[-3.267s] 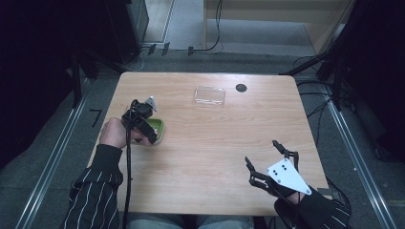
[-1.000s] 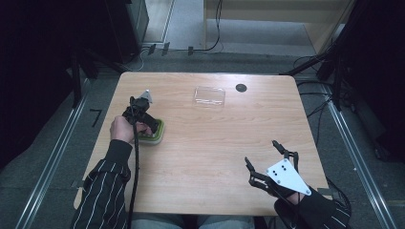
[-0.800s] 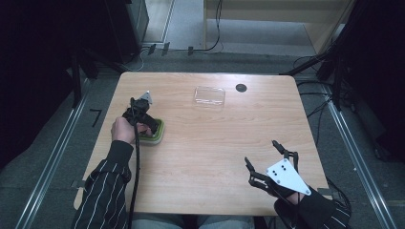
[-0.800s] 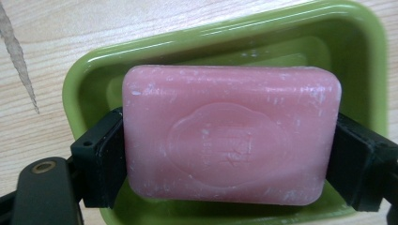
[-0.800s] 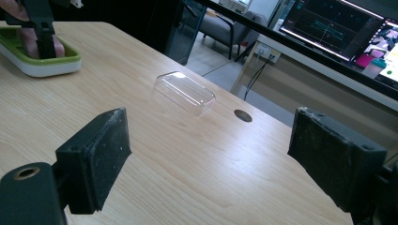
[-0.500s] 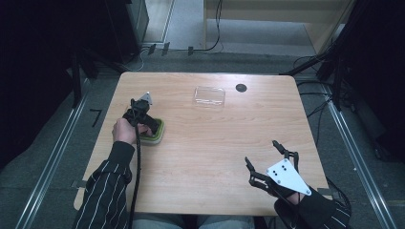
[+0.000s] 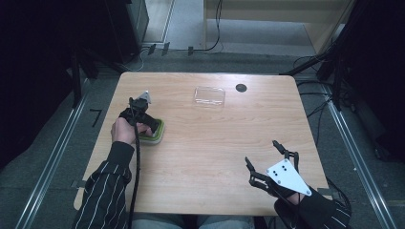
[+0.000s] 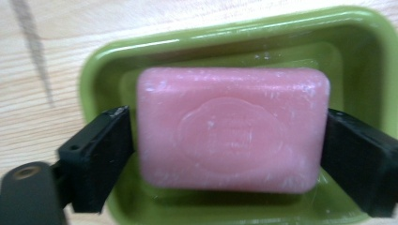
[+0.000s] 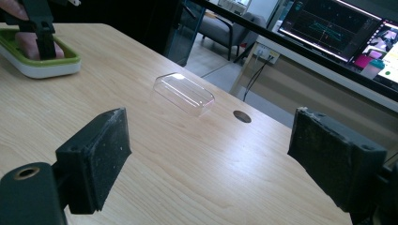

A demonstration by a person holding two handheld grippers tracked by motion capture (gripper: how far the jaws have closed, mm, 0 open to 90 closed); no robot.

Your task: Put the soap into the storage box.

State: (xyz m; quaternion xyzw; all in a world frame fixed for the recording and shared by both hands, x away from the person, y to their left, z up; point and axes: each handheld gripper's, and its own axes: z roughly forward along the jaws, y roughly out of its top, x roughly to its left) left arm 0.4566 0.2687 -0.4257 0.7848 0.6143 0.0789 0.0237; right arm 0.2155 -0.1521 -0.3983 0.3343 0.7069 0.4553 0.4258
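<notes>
The left tool [image 8: 225, 154] points straight down into the green soap dish [image 8: 108, 70], its two black jaws flanking the short ends of the pink soap bar [image 8: 232, 129]. They have just been opening: the bar lies between them, and the pads stand at its ends, seemingly without pressing, so I read the soap as released and lying flat in the dish. The bar's long axis runs from jaw to jaw, which is the relation the next move turns on: the tool should lift straight up, clear of the dish walls, without nudging the bar sideways. In the high view the left tool [image 7: 138, 112] stands over the dish [image 7: 155, 136] at the left side of the surface [image 7: 215, 143]. Farther out, a clear plastic lid [image 7: 209, 95] lies near the far edge, well apart from the dish, with a small dark disc [image 7: 241, 88] just beyond it. The right tool [image 7: 272, 167] rests at the near right corner, jaws spread wide and empty, pointing toward that lid [image 9: 184, 93]; the left is probably the nearer one to it.
</notes>
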